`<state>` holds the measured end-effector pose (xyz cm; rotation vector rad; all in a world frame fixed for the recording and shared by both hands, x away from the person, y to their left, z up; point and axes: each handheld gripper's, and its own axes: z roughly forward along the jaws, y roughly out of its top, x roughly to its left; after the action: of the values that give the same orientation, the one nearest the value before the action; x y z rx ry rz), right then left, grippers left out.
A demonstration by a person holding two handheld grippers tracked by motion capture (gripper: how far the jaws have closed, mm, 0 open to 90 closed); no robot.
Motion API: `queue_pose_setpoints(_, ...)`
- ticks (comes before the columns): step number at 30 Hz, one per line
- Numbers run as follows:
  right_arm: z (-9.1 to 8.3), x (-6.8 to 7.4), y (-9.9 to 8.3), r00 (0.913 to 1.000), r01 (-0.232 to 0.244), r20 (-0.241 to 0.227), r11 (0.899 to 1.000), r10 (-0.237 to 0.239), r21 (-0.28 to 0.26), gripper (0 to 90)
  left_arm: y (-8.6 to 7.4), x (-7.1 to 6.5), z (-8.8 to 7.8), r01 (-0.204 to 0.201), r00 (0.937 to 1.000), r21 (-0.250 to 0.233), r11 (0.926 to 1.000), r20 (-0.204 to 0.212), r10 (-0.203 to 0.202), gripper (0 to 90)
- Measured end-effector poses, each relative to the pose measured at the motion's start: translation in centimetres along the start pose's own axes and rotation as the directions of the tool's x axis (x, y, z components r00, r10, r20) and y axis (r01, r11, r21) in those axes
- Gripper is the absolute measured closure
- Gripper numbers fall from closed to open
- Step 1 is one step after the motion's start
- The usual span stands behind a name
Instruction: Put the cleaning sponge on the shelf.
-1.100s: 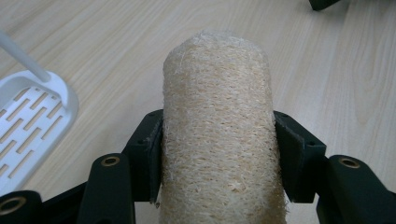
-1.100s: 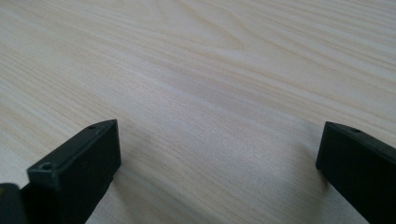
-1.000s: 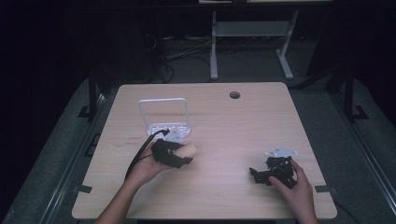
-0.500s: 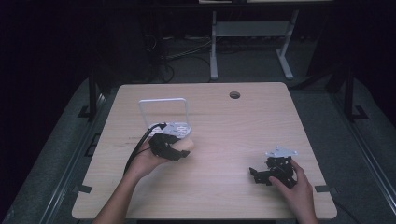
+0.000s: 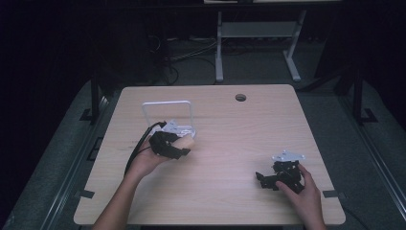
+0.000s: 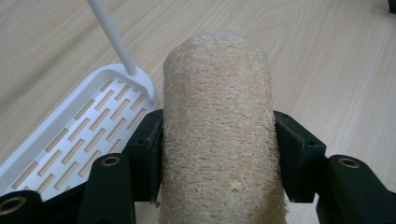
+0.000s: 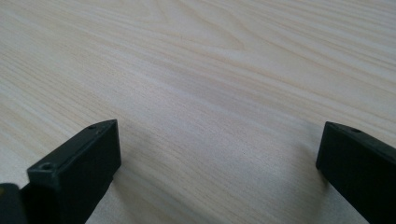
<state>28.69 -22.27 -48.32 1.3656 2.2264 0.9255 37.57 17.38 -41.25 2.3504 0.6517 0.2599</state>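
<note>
Left gripper clamps a loofah roll — white slotted tray just beside.

No text, label, brand, number or sign can be read anywhere in these pictures, neither on the things nor on the wooden table.

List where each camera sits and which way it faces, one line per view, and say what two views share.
High view: above the person's side, looking forward and down on the table; both forearms and hands show.
Left gripper view: on the left tongs, looking along black jaws clamped on a loofah, white slotted rack beside it.
Right gripper view: on the right tongs, facing bare tabletop, jaws apart.
Shared: loofah and rack show in the high and left gripper views.
</note>
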Motion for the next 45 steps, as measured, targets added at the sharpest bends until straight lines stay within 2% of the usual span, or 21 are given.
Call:
queue_pose_setpoints(6,0.0,0.0,0.0,1.0000,0.000,0.001,1.000,0.000,0.000,0.0,-0.1,0.4,0.0,0.017,0.9998,0.004,0.9999,-0.014,-0.017,41.7)
queue_pose_setpoints(16,0.0,0.0,0.0,1.0000,0.000,0.001,1.000,0.000,0.000,0.0,-0.4,1.2,0.1,0.044,0.9965,0.025,0.9987,-0.072,-0.042,41.7)
queue_pose_setpoints(20,0.0,0.0,0.0,1.0000,0.000,0.001,1.000,0.000,0.000,0.0,-0.6,1.6,0.2,0.067,0.9939,0.026,0.9974,-0.089,-0.065,41.7)
queue_pose_setpoints(23,0.0,0.0,0.0,1.0000,0.000,0.001,1.000,0.000,0.000,0.0,-0.8,2.0,0.3,0.070,0.9922,0.031,0.9971,-0.105,-0.066,41.7)
queue_pose_setpoints(26,0.0,0.0,0.0,1.0000,0.000,0.001,1.000,0.000,0.000,0.0,-0.9,2.3,0.4,0.089,0.9894,0.023,0.9957,-0.117,-0.086,41.7)
queue_pose_setpoints(32,0.0,0.0,0.0,1.0000,0.000,0.001,1.000,0.000,0.000,0.0,-1.1,3.1,0.7,0.101,0.9841,0.011,0.9948,-0.148,-0.098,41.7)
queue_pose_setpoints(39,0.0,0.0,0.0,1.0000,0.000,0.001,1.000,0.000,0.000,0.0,-1.2,3.7,1.4,0.135,0.9764,-0.017,0.9906,-0.168,-0.136,41.8)
queue_pose_setpoints(45,0.0,0.0,0.0,1.0000,0.000,0.001,1.000,0.000,0.000,0.0,-1.0,4.4,2.2,0.149,0.9737,-0.016,0.9887,-0.172,-0.149,41.7)
